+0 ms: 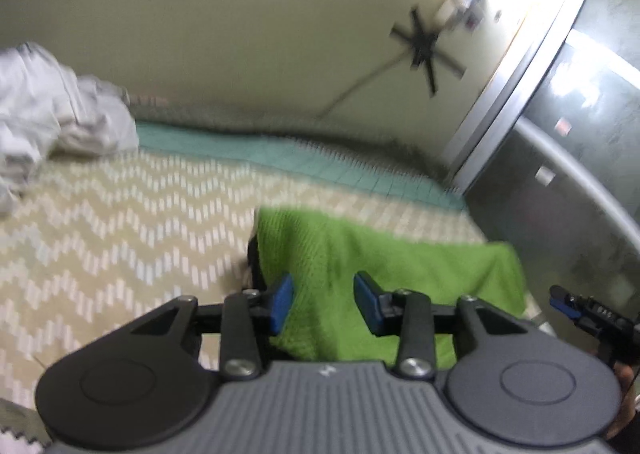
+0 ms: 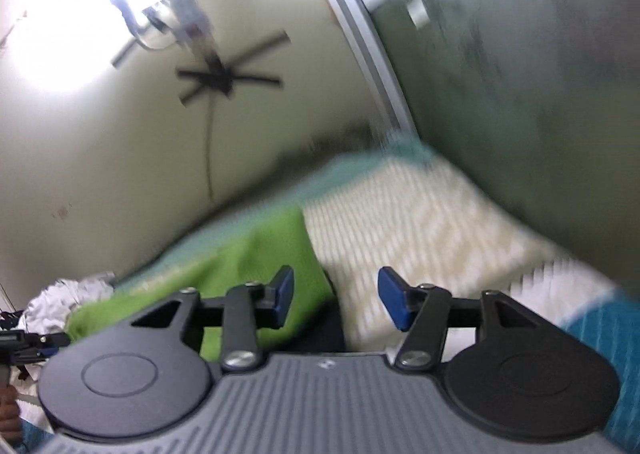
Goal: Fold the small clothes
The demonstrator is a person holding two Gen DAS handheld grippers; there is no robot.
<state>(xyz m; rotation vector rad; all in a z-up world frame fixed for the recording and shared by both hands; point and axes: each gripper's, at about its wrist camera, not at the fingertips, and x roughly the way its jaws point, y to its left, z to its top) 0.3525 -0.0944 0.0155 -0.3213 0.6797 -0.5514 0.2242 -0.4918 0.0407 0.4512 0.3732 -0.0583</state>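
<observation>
The green cloth (image 1: pixel 384 274) lies folded on the bed (image 1: pixel 120 214), on a cream zigzag bedspread with a teal border. In the left wrist view it fills the 5 o'clock part of the picture, just ahead of the left gripper (image 1: pixel 324 304), whose blue fingers (image 1: pixel 282 304) stand partly apart above the cloth with nothing pinched between them. In the right wrist view the cloth (image 2: pixel 256 254) sits toward 8 o'clock; the right gripper (image 2: pixel 336 300) has its fingers (image 2: pixel 392 304) about half open and empty, one over the cloth's edge, the other over the bedspread. A crumpled white garment (image 1: pixel 52 106) lies at 10 o'clock in the left view, well apart from the cloth. Both pictures are blurred.
</observation>
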